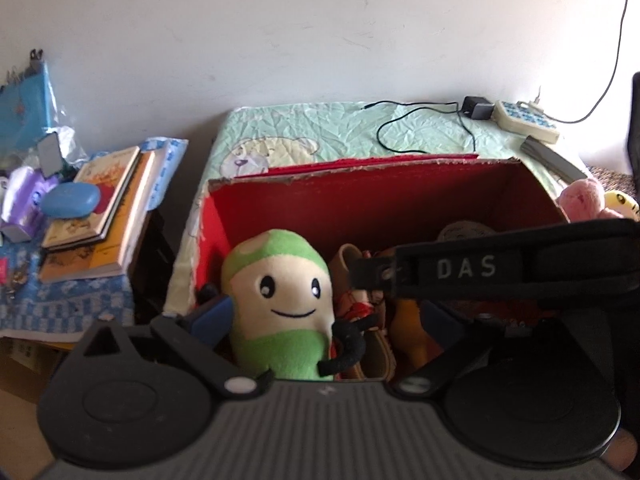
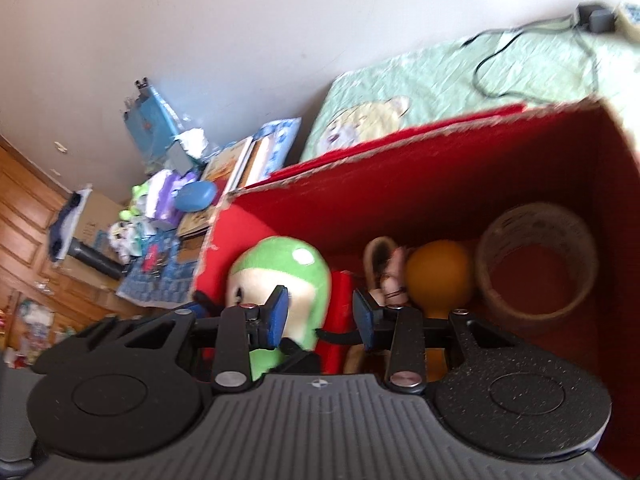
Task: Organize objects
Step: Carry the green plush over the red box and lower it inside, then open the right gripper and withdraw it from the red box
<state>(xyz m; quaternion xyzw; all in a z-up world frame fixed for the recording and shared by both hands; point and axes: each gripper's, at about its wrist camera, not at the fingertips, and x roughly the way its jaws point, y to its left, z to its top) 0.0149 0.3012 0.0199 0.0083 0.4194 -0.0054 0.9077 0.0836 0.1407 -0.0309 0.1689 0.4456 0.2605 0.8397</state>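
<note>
Left wrist view: left gripper point(image 1: 320, 316) fingers apart around green plush point(image 1: 280, 300); right gripper point(image 2: 320, 312) fingers nearly together, empty.

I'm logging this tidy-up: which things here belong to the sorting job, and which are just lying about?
Part of the job:
red box
green plush toy
tape roll
orange ball
pink plush

Lying about:
stack of books
blue case
power strip
black cable
</note>
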